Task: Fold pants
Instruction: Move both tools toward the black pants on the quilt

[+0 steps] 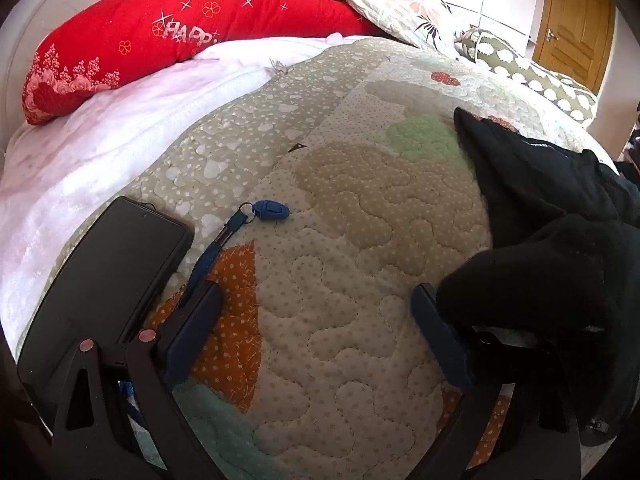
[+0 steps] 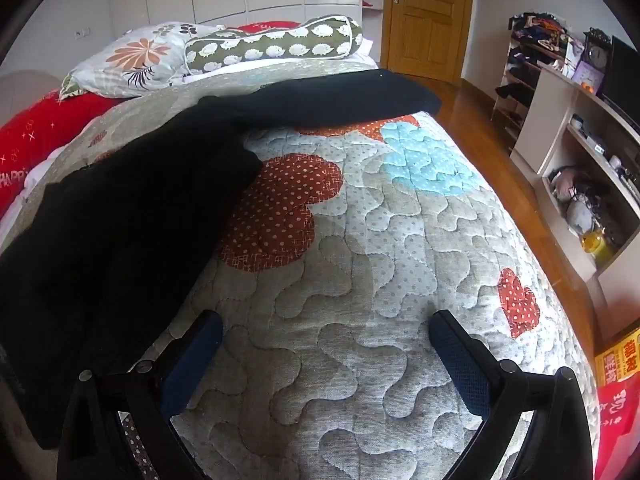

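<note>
Left gripper (image 1: 316, 316): I had its fingers spread wide apart above the quilt, nothing between them; the blue pad of the right-hand finger (image 1: 438, 340) sat right against a bunched fold of the pants, though I could not tell whether it pressed into the cloth.
Right gripper (image 2: 326, 344): I held it with fingers wide apart too, only bare quilt between them; its left-hand finger (image 2: 192, 356) lay just beside the edge of the pants.
Phone (image 1: 108, 280): it lay dark-screened and flat, just beside my left gripper's left-hand finger, at the quilt's border.
Blue tag (image 1: 272, 211): a small blue fob on a strap (image 1: 208, 256) rested on the quilt near the phone; the strap ran back toward the left-hand finger.
Pants (image 2: 132, 216): black, spread unfolded on the bed; in the right view the bulk lay left of my gripper, with one leg (image 2: 328, 100) stretched away across the far part of the bed toward its edge; in the left view they (image 1: 560, 216) were heaped at the right.
Quilt (image 2: 360, 240): patchwork, dotted, with red, blue and orange patches; it covered the bed under everything.
White blanket (image 1: 100, 148): it showed beyond the quilt's edge.
Red pillow (image 1: 160, 32): it sat at the head.
Floral pillow (image 2: 128, 60): beside a hedgehog-print bolster (image 2: 276, 42).
Door (image 2: 428, 16): wooden, shut, beyond the bed.
Shelves (image 2: 576, 140): cluttered, along the right wall.
</note>
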Available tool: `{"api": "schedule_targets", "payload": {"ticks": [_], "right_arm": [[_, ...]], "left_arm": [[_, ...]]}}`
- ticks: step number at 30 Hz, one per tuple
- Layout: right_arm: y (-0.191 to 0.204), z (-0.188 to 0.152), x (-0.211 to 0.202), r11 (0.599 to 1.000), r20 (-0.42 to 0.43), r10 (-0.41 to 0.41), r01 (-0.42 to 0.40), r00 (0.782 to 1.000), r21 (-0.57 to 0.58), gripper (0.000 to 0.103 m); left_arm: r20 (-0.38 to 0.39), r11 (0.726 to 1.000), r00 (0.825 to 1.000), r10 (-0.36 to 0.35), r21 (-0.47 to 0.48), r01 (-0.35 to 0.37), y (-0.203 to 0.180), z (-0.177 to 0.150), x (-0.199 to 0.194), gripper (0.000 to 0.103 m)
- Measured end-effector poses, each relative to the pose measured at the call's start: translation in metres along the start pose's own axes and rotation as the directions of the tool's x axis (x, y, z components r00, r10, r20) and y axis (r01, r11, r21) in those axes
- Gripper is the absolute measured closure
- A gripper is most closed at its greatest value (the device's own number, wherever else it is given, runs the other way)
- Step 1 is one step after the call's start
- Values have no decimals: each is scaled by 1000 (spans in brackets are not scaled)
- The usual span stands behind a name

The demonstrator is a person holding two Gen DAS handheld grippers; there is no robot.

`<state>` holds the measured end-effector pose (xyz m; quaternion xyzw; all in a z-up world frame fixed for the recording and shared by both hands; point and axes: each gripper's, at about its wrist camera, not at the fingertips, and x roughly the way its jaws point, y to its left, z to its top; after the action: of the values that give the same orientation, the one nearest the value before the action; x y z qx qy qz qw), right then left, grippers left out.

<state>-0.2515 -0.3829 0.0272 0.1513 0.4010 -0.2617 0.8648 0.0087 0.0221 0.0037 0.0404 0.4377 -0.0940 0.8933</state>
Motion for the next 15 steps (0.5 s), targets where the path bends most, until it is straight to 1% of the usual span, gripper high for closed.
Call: {"api": "schedule_targets", "payload": {"ticks": [12, 15], "right_arm": [[-2, 0, 0, 1000, 1, 0, 0, 1000, 0, 0], [-3, 0, 1, 1000, 1, -2, 2, 1000, -1, 0]], "left_arm": [[2, 1000, 1000, 1, 0, -1, -3, -4, -2, 7], [1, 1000, 1000, 12, 8, -12, -6, -3, -4, 7]]}}
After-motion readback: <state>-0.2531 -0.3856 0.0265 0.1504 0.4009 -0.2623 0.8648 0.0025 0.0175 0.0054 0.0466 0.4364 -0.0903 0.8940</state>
